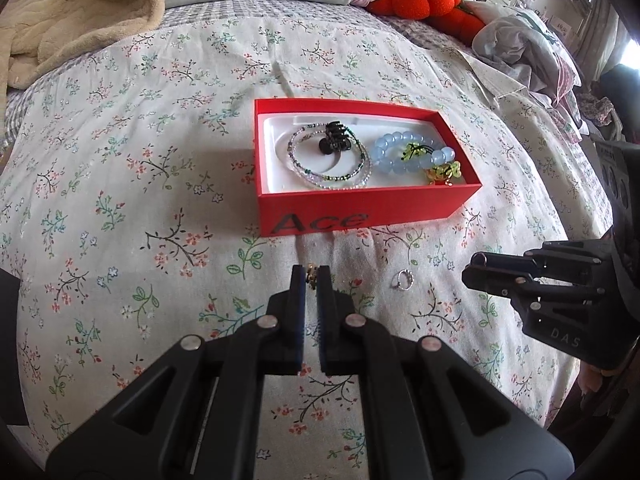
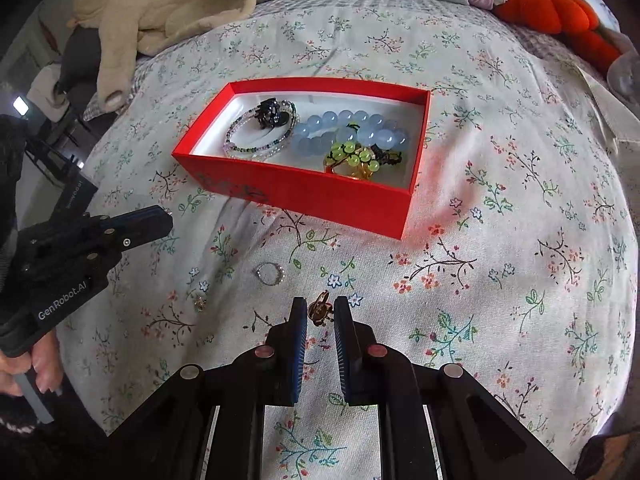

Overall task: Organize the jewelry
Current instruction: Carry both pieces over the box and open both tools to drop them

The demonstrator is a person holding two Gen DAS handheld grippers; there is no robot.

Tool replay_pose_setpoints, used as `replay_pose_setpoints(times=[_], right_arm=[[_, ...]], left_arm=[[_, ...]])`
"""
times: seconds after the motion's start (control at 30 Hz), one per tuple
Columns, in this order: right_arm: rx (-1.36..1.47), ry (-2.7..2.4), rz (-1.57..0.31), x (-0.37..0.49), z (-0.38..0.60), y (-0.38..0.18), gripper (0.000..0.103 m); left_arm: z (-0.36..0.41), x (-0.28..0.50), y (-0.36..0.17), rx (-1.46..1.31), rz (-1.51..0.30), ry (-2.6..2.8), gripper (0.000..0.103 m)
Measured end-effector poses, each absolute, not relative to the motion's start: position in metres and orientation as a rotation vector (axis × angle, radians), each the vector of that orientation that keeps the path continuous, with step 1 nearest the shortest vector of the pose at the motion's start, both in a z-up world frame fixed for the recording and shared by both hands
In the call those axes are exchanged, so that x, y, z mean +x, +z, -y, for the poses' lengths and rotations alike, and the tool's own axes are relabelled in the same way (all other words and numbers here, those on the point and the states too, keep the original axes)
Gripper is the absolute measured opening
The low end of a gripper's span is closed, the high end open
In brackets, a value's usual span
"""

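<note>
Clamping gold earring (image 2: 320, 312): right gripper (image 2: 320, 314) | left gripper (image 1: 311, 280) clamps small gold piece (image 1: 311, 274) | red box (image 1: 360, 210) rim well ahead

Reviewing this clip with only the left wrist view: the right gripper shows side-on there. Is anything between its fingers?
Observer: Yes. The right wrist view shows the right gripper shut on a small gold earring.
Operator: Is anything loose besides the silver ring?
Observer: A tiny gold piece, possibly a stud, lies on the bedspread, to the lower left of that ring in the right wrist view.
</note>
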State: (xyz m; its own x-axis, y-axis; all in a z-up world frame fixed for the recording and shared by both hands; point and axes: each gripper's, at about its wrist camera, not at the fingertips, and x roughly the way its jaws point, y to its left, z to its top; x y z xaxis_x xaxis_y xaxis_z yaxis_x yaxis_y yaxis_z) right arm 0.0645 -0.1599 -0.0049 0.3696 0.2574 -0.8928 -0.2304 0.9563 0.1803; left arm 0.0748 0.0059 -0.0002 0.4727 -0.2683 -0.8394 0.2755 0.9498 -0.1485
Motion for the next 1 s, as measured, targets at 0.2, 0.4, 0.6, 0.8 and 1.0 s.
replay_pose_setpoints(times=[0.2, 0.4, 0.6, 0.8, 1.0], right_arm=[[0.037, 0.346, -1.077, 0.062, 0.169, 0.016, 0.014], [0.080, 0.344, -1.025, 0.066, 0.176, 0.032, 0.014], [0.129, 0.320, -0.986, 0.075, 0.186, 0.039, 0.014], [0.156, 0.299, -0.957, 0.085, 0.190, 0.040, 0.014], [0.167, 0.292, -0.960, 0.092, 0.189, 0.038, 0.014]], left_arm=[[-0.012, 0.082, 0.014, -0.057, -0.990, -0.324, 0.006], [-0.011, 0.091, 0.023, -0.110, -0.967, -0.319, 0.006], [-0.002, 0.099, 0.025, -0.137, -0.952, -0.325, 0.006], [0.006, 0.113, 0.013, -0.151, -0.961, -0.297, 0.006], [0.010, 0.123, 0.007, -0.150, -0.947, -0.273, 0.006]])
